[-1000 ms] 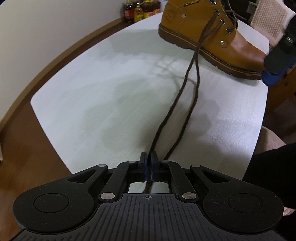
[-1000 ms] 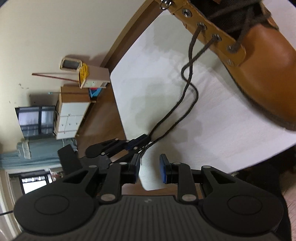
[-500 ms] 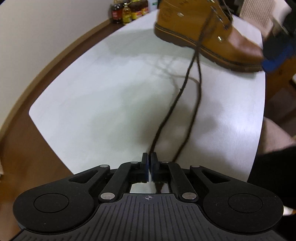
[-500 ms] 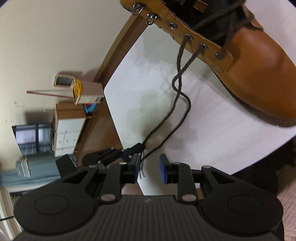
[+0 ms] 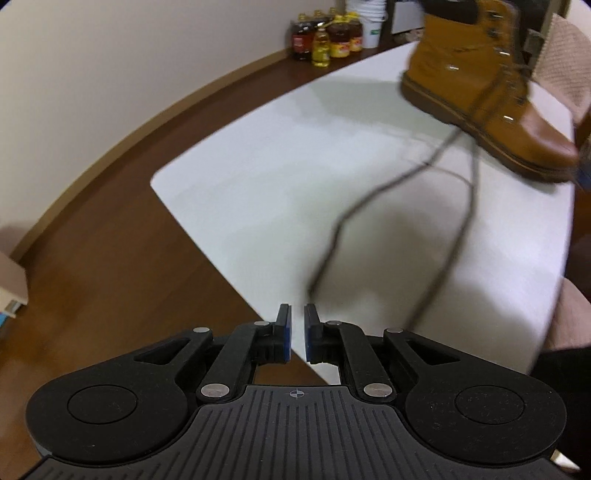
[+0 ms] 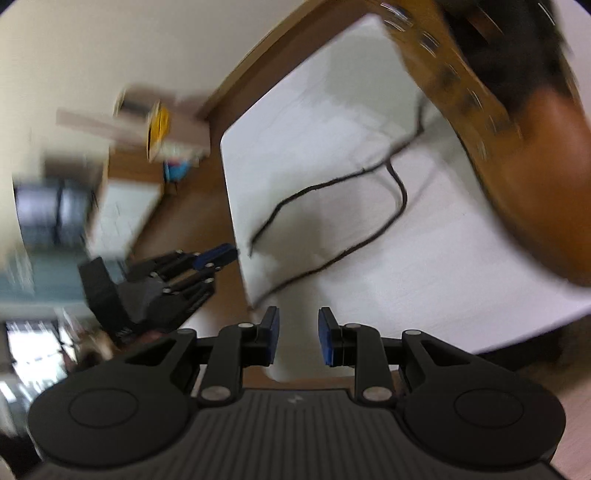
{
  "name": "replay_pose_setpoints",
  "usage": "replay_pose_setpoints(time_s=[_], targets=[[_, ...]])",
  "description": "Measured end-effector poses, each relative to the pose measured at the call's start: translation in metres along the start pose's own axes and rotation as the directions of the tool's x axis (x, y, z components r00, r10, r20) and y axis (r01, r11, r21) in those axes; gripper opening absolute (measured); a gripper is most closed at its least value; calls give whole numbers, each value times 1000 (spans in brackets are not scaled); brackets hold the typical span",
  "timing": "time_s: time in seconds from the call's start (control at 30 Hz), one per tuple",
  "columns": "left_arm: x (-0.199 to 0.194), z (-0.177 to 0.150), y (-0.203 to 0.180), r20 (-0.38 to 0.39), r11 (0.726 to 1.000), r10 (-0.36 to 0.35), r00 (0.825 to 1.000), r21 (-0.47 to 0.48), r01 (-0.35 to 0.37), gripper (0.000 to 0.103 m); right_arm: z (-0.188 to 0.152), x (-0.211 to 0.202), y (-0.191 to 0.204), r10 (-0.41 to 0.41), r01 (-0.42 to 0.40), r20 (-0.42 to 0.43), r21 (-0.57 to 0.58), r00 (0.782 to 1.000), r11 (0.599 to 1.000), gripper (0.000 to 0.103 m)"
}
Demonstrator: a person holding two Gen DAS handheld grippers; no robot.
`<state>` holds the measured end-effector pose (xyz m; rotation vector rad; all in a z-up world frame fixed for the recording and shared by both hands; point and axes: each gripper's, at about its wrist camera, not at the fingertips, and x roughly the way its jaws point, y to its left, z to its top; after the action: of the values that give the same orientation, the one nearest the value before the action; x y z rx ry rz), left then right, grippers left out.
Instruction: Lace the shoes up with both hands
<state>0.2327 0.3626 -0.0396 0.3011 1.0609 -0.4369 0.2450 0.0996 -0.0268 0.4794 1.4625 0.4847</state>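
A tan leather boot [image 5: 476, 77] stands at the far right of the white table [image 5: 280, 173]; it fills the upper right of the right wrist view [image 6: 532, 155]. Its two dark lace ends [image 5: 373, 195] lie slack across the table toward me, also seen as loose lace ends [image 6: 332, 181]. My left gripper [image 5: 297, 332] hangs over the table's near corner, its jaws opening with nothing between them. It shows as the left gripper [image 6: 218, 254] off the table's edge. My right gripper [image 6: 298, 334] stands open and empty above the table's near edge.
Several bottles [image 5: 325, 40] and a white bucket [image 5: 365, 22] stand on the brown floor by the wall. A padded chair back [image 5: 565, 66] is behind the boot. A wooden cabinet with boxes [image 6: 155, 147] stands to the left. A person's knee [image 5: 569, 317] is at the right.
My left gripper has let go of both lace ends and opened a little, swinging left off the table corner. The laces dropped slack on the table. The right gripper rolled and stayed open.
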Motion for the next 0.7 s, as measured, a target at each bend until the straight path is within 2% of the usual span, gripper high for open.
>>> replay_pose_setpoints(time_s=[0.07,0.17,0.23,0.37,0.47,0.6,0.7], targets=[[-7,-6,-3,13,1000,-8,1000,-15,8,7,22,-16,8,-38,40,30,-76,999,996,27],[-16,-14,-7,34,999,-20,999,-35,21,8,70,-49,29,-78,103,140,-175,987,979,27],[-22,-20,-10,54,999,-17,998,-47,20,7,90,-67,42,-75,117,204,-202,976,972,27],[-29,-28,-12,46,997,-46,998,-67,50,8,145,-112,91,33,74,368,-271,929,960,27],[-30,-32,-12,30,996,-54,998,-63,56,8,169,-120,121,103,52,430,-334,897,941,27],[-30,-45,-14,-3,999,-47,999,-12,47,8,176,-98,134,213,-11,432,-424,876,905,27],[-25,-54,-15,-32,998,-31,999,50,33,8,151,-63,122,181,17,448,-402,875,915,28]])
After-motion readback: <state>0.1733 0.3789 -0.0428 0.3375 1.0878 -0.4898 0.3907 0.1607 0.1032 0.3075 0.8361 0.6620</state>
